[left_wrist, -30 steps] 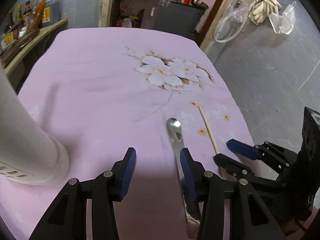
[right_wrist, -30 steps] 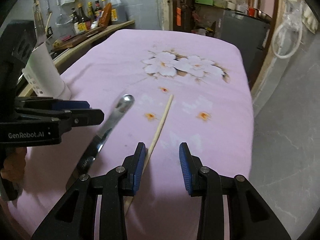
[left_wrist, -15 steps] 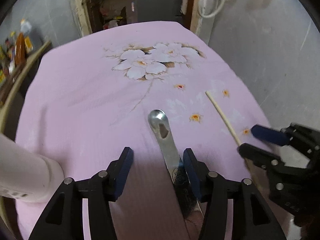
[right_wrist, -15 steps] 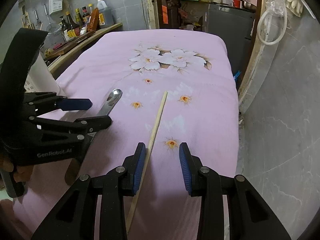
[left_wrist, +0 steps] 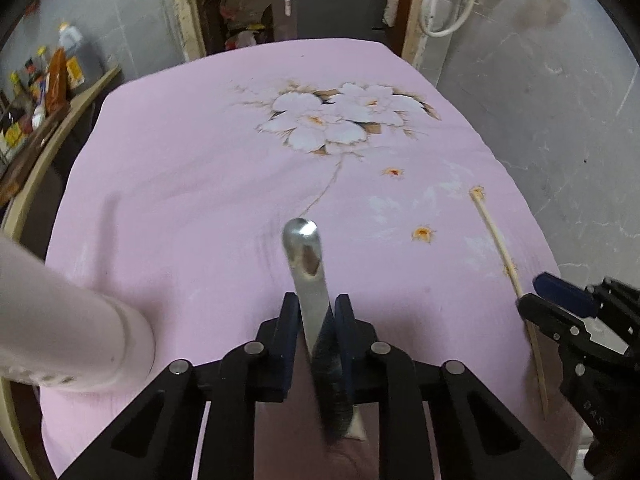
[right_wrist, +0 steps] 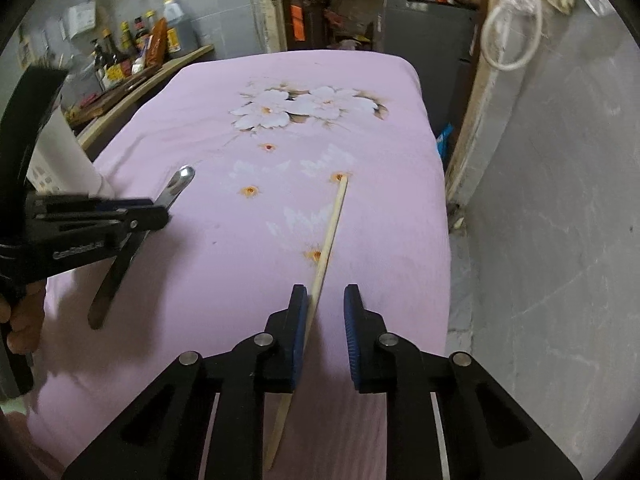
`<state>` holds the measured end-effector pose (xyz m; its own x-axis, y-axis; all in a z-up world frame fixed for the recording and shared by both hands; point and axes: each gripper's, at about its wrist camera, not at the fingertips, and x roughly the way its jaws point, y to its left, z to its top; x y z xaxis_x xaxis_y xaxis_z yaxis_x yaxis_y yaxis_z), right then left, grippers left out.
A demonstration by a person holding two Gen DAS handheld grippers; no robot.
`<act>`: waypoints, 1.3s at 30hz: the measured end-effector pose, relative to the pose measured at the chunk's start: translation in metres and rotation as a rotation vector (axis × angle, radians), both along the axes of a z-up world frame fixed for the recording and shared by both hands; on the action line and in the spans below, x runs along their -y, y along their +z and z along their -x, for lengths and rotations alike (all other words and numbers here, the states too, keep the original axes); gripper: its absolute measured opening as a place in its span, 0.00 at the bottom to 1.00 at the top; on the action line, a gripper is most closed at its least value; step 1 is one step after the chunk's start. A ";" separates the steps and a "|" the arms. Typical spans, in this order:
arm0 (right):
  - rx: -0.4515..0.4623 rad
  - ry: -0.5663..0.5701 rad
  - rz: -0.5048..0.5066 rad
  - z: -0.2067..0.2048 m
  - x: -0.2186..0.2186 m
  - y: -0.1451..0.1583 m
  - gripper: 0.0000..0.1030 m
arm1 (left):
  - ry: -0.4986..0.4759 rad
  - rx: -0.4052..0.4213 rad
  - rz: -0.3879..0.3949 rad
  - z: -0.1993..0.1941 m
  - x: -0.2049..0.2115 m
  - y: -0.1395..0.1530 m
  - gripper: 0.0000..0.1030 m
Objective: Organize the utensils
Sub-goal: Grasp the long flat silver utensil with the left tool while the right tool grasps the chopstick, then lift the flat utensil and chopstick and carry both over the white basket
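Early stage: both utensils being gripped; nothing put away yet.
Closing left gripper (left_wrist: 316, 312) around spoon (left_wrist: 306, 264); closing right gripper (right_wrist: 325, 312) around chopstick (right_wrist: 328, 236), gap on one side; white holder (left_wrist: 60, 320) beside, awaiting both.

left claw (left_wrist: 316, 316) fills the lower centre of its own view, pointing steeply down, jaws closing. right claw (right_wrist: 325, 312) sits likewise at lower centre of its view, jaws closing. a hand (right_wrist: 18, 320) shows at that view's left edge.
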<state>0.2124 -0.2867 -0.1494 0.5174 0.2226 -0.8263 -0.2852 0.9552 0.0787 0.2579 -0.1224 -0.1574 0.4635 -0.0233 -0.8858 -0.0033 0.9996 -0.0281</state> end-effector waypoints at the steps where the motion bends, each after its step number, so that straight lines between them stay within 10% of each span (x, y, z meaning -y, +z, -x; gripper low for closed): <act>1: -0.013 0.001 -0.020 -0.002 0.002 -0.001 0.16 | 0.011 -0.004 0.035 0.003 -0.005 0.000 0.15; 24: -0.067 -0.072 -0.111 -0.067 -0.026 -0.008 0.04 | -0.042 -0.022 -0.040 -0.002 0.003 -0.001 0.15; 39: 0.266 -0.057 -0.444 -0.012 0.005 0.073 0.04 | -0.073 0.245 0.153 0.046 -0.011 0.064 0.14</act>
